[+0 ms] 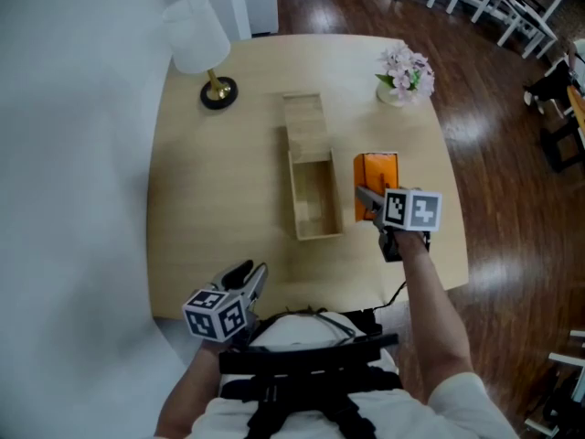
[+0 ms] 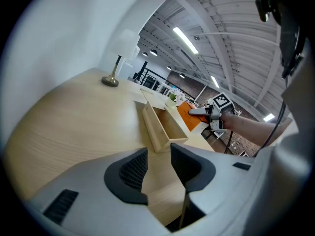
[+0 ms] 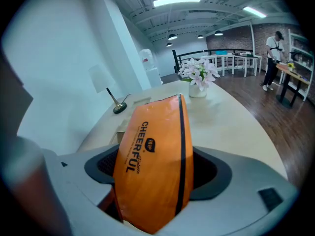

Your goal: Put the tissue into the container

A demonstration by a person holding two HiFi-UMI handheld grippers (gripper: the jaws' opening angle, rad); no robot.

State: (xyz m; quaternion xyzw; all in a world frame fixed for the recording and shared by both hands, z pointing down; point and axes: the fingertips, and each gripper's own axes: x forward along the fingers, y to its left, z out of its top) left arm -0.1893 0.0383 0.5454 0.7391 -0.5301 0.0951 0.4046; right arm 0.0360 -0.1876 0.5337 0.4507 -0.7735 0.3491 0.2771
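An orange tissue pack (image 1: 377, 174) (image 3: 152, 166) stands on edge between the jaws of my right gripper (image 1: 367, 199) (image 3: 157, 171), which is shut on it. It is just right of the open wooden container (image 1: 311, 199) (image 2: 165, 127), about level with it. The container's lid (image 1: 304, 122) lies just beyond the box. My left gripper (image 1: 251, 274) (image 2: 158, 168) is at the table's near edge, open, with nothing between its fingers. In the left gripper view the right gripper (image 2: 198, 111) and the pack (image 2: 189, 118) show beyond the box.
A white table lamp (image 1: 196, 39) (image 3: 106, 82) stands at the far left corner of the round wooden table (image 1: 210, 208). A vase of flowers (image 1: 405, 73) (image 3: 198, 75) stands at the far right. Chairs and dark wooden floor lie beyond the table.
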